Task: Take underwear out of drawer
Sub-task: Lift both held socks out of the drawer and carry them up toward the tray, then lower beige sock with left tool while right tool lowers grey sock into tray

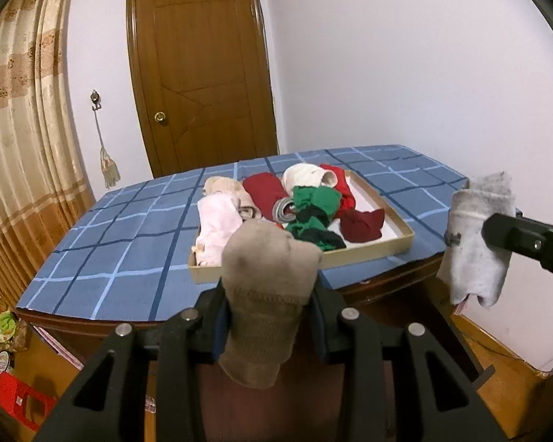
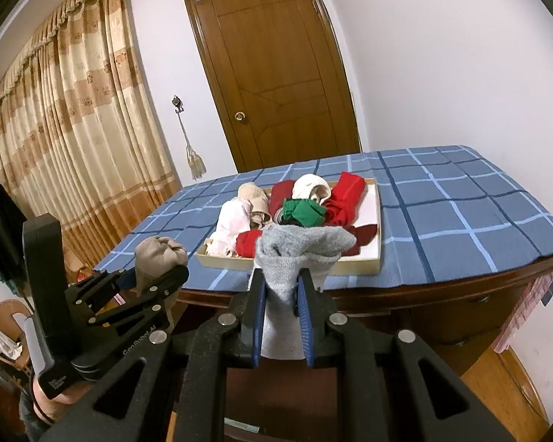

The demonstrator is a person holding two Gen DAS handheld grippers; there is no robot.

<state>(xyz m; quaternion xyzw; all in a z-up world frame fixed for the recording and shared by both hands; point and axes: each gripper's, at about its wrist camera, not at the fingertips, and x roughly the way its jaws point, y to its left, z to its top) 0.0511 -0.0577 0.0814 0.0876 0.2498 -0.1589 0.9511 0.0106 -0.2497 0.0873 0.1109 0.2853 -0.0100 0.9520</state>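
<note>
The left tongs [image 1: 272, 316] were closed on a rolled beige garment [image 1: 267, 294], held in the air short of the worktop's [image 1: 103, 243] near edge. The right tongs [image 2: 282, 309] were clamped on a rolled grey garment [image 2: 295, 254], likewise clear of the worktop. Both bundles were out of the shallow cardboard drawer tray [image 2: 378, 221], which sat on the blue checked cloth [image 2: 461, 213]. In the tray lay more rolled underwear: pale pink [image 1: 217, 224], red [image 1: 263, 189], white [image 1: 306, 175] and green [image 1: 315, 200] pieces, packed touching one another.
</note>
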